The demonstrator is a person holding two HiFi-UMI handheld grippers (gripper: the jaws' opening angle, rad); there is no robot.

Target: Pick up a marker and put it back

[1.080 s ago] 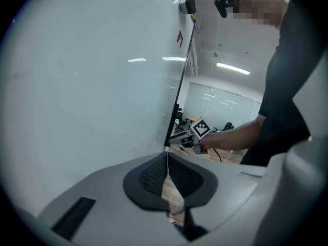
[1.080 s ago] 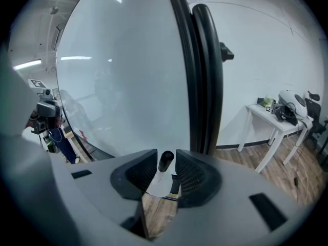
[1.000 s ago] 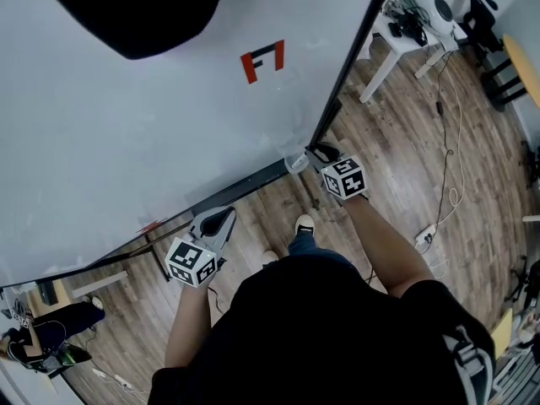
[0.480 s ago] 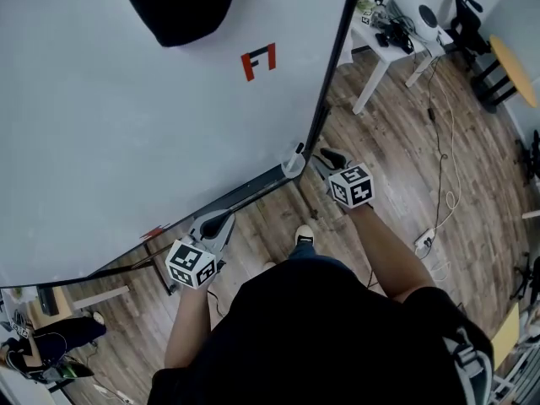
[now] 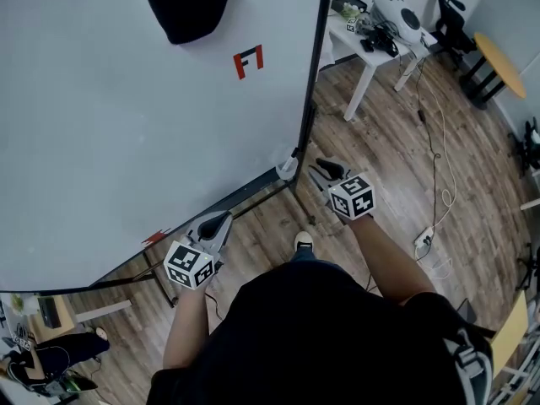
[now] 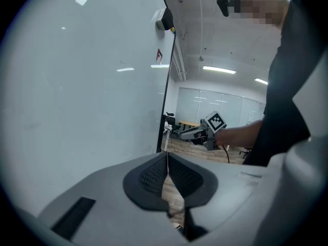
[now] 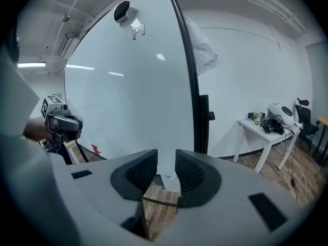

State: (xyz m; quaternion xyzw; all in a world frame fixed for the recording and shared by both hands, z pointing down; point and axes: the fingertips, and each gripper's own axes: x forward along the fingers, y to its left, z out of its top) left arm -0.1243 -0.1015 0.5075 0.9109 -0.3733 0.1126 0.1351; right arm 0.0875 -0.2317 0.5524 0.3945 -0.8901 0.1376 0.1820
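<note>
Two dark pads (image 6: 151,177) on my left gripper (image 6: 167,158) are pressed tip to tip, with nothing pinched between them. Lower down they part into a narrow wedge, and only wooden floor (image 5: 380,142) shows through it. My right gripper (image 7: 165,160) has its pads (image 7: 138,174) spread a little, leaving a slim gap that holds nothing.

Through that gap I look at a white cup (image 7: 168,181). It sits at the lower right corner of the whiteboard (image 5: 126,125), at the end of the dark ledge (image 5: 245,194) along the board's bottom edge. In the head view my right fingertips are near that cup but apart from it, just past the board's black right edge and over the floor. My left gripper hangs just below the ledge, near the middle of the board's bottom edge, aimed along the board toward its right edge.

I cannot make out a marker in any view, and the cup is too small to tell whether one stands in it.

High on the whiteboard is a red mark (image 5: 248,61), and a dark cloth (image 5: 190,2) hangs at the top edge. Beyond the board's right edge stands a white table (image 5: 375,45) with a white rounded thing (image 5: 396,13) on it. A pale cable (image 5: 439,163) trails over the floor to the right of the board, and my shoe (image 5: 304,243) shows below the ledge.
</note>
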